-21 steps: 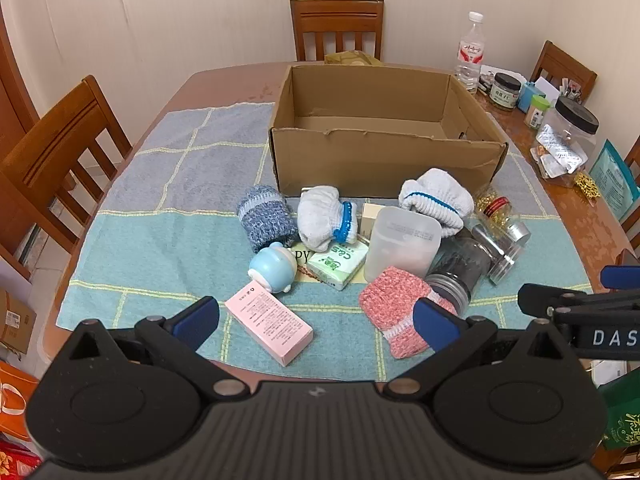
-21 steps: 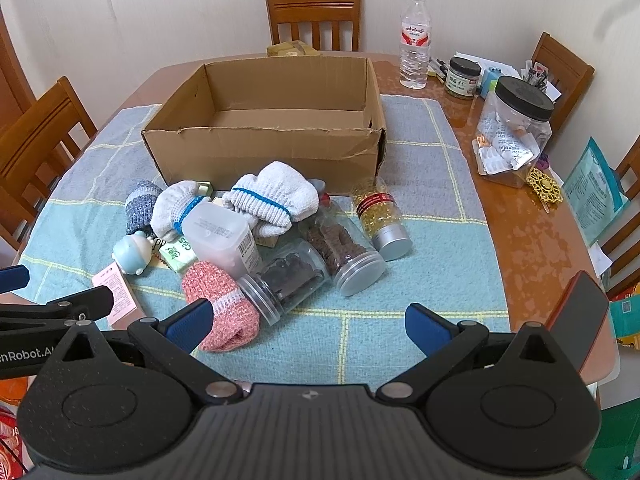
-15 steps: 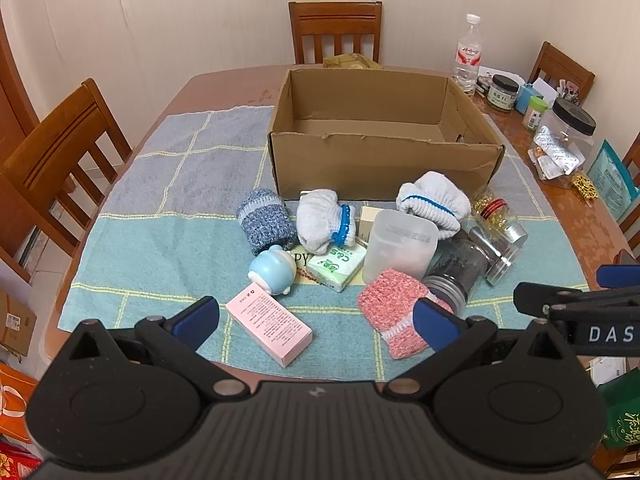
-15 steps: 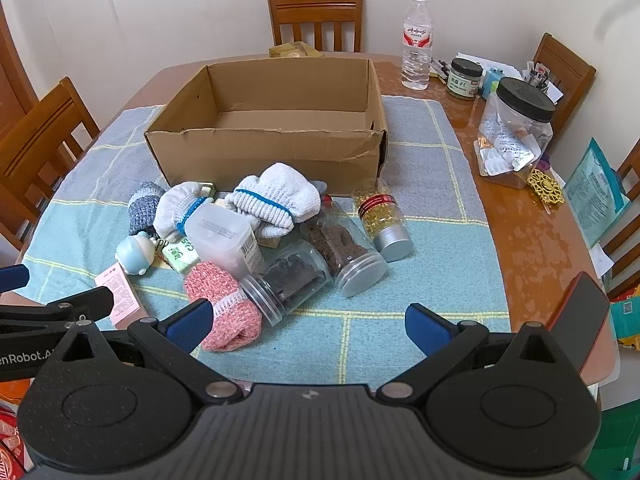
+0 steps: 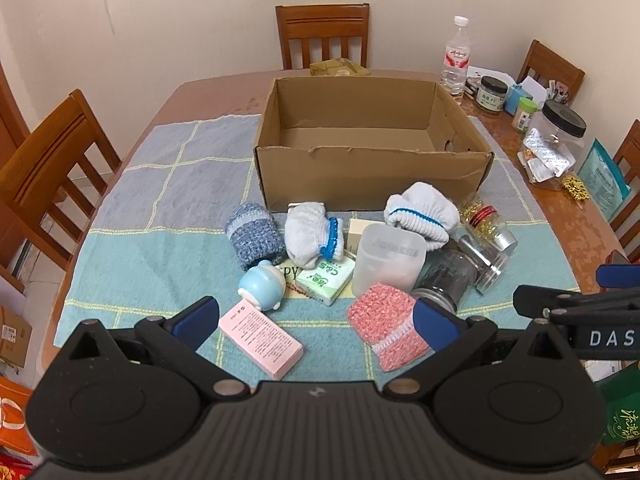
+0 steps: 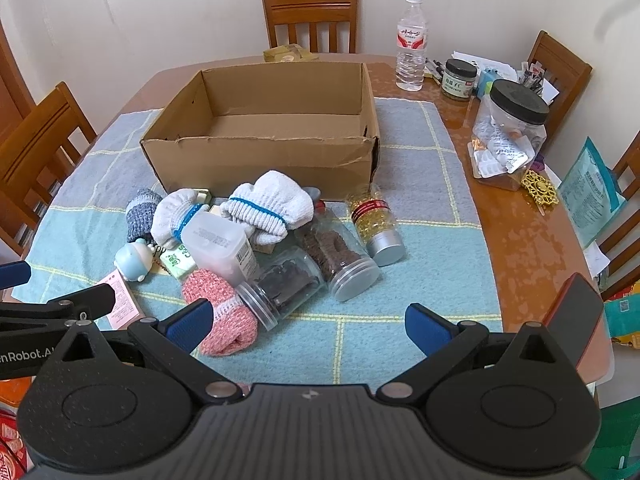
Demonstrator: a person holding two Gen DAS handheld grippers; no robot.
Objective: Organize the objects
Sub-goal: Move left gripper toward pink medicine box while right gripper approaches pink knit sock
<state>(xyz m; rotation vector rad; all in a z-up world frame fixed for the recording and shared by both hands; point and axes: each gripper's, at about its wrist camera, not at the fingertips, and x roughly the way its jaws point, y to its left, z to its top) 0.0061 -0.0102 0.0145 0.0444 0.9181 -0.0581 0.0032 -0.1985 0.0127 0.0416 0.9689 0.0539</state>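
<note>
An empty cardboard box [image 5: 372, 176] [image 6: 260, 160] stands on the checked cloth. In front of it lies a pile: a pink box [image 5: 260, 338], a blue figurine [image 5: 262, 290], a blue-grey sock [image 5: 252, 236], white gloves [image 5: 422, 214] [image 6: 268, 204], a green tissue pack [image 5: 326, 280], a frosted cup [image 5: 388, 258] [image 6: 218, 246], a pink sock [image 5: 386, 326] [image 6: 222, 314] and clear jars [image 6: 336, 254]. My left gripper [image 5: 316, 322] is open and empty above the near pile. My right gripper [image 6: 308, 326] is open and empty, to the right of the pink sock.
Wooden chairs [image 5: 324, 34] surround the table. A water bottle [image 6: 411, 46], small jars [image 6: 460, 80], a large black-lidded jar [image 6: 510, 136] and a teal packet [image 6: 590, 192] stand on the bare table at right. The table's front edge is just below both grippers.
Both grippers have drifted slightly; the scene sits a little lower and closer in both views. Nothing on the table has moved and both jaws stay open.
</note>
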